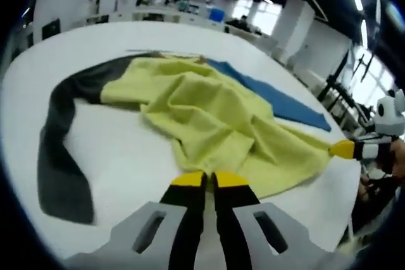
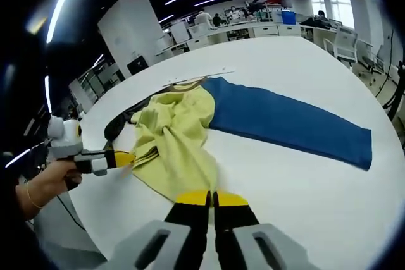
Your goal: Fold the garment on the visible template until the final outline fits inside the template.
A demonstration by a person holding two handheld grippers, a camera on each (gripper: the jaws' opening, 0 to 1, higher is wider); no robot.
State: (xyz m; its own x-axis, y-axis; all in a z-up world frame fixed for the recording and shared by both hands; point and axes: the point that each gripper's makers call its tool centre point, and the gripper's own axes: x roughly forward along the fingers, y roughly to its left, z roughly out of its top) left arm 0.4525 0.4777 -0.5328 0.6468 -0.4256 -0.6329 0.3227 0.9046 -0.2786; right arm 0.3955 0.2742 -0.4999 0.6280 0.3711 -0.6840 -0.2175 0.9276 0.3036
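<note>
Your garment (image 1: 209, 118) is a rumpled heap on the white table (image 1: 126, 150), its yellow body bunched and creased, a dark sleeve (image 1: 57, 156) trailing to one side, a blue sleeve (image 2: 285, 121) stretched flat to the other. Your left gripper (image 1: 209, 178) has its yellow-tipped jaws pressed together on the yellow hem right in front of it, and your right gripper (image 2: 212, 198) is likewise pinched onto the near edge of the yellow cloth. A hand (image 2: 50, 184) holds the other tool at the table's edge, with office desks (image 2: 253, 26) well beyond
</note>
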